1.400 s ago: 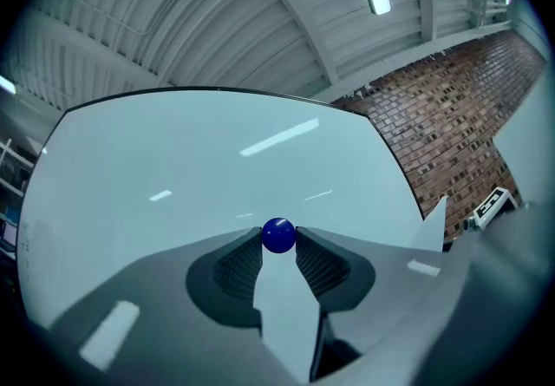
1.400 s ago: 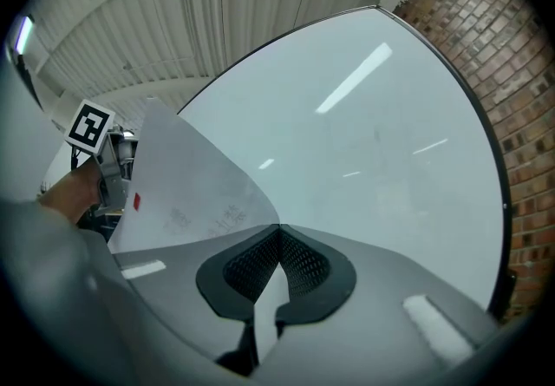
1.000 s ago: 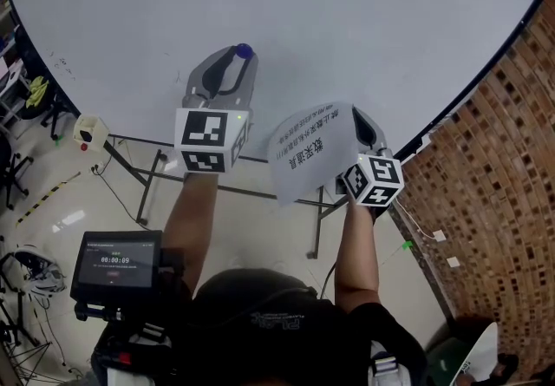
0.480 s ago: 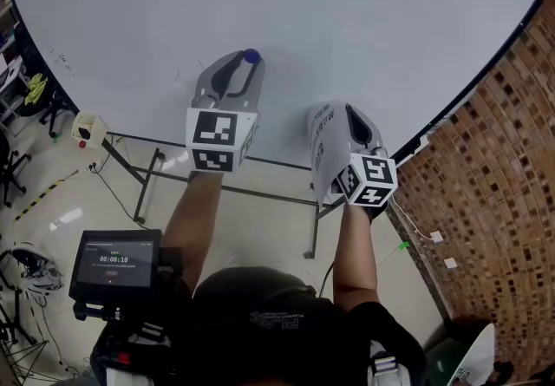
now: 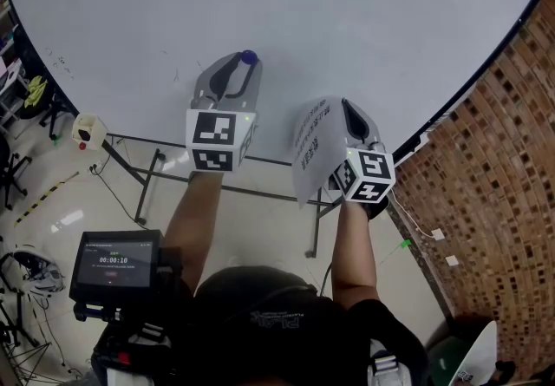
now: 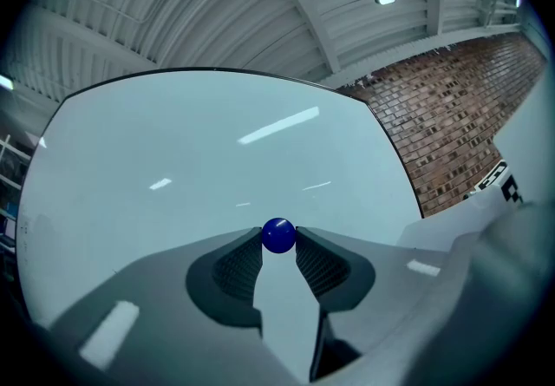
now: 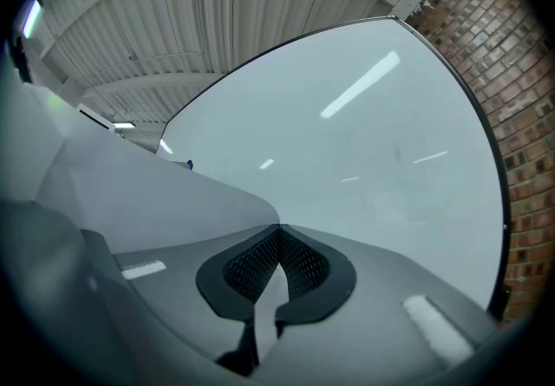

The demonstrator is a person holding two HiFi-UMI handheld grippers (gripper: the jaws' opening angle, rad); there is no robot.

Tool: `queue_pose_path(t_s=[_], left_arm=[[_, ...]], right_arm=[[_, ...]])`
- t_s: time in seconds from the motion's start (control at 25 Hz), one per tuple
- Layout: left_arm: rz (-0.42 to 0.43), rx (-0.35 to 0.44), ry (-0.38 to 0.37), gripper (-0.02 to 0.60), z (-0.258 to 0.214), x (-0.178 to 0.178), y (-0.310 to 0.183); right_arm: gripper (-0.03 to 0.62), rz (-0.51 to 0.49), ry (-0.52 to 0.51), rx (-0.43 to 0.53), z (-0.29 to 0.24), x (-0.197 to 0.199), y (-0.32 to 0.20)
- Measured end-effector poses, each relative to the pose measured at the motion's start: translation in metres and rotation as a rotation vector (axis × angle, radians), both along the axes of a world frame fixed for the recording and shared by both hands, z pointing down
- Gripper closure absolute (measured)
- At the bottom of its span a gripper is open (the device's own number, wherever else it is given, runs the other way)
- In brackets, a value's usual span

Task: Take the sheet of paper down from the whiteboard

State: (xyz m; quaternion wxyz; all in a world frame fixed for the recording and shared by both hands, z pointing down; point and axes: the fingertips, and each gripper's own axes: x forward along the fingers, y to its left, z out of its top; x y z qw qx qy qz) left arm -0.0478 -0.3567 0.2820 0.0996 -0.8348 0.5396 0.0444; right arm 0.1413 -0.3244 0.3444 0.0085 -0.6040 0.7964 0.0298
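Observation:
The whiteboard [image 5: 303,11] fills the far side of the head view, and no paper hangs on it. My right gripper [image 5: 348,108] is shut on one edge of the printed sheet of paper [image 5: 312,146], which droops to its left, off the board. In the right gripper view the jaws [image 7: 279,233] meet on the sheet [image 7: 130,193], which spreads out to the left. My left gripper [image 5: 246,62] is shut on a small blue ball magnet [image 5: 249,55], held close to the board. The ball [image 6: 277,235] sits pinched between the left pads [image 6: 238,263].
A brick wall [image 5: 486,202] runs along the right, close to the board's right edge. The board's stand legs [image 5: 147,185] reach the floor below it. A small screen [image 5: 114,261] hangs at the person's chest. Cables and clutter [image 5: 35,94] lie at far left.
The sheet in the right gripper has swung: it faced up, then turned edge-on, and now shows part of its face again. Both grippers have stayed about where they were.

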Motion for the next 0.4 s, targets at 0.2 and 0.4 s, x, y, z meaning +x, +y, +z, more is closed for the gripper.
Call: queue_pose_path(t_s=[0.2,0.4], left_arm=[[0.002,-0.010,0.003,0.459,0.0018,0.0017,0.0004],[0.002,-0.010,0.001,0.459,0.0039,0.0025,-0.0006]], right_arm=[[0.583,0.006,-0.002,-0.008,-0.0004,0.0009,-0.0007],[0.583,0.008,-0.001,-0.005,-0.0040,0.0005,-0.0018]])
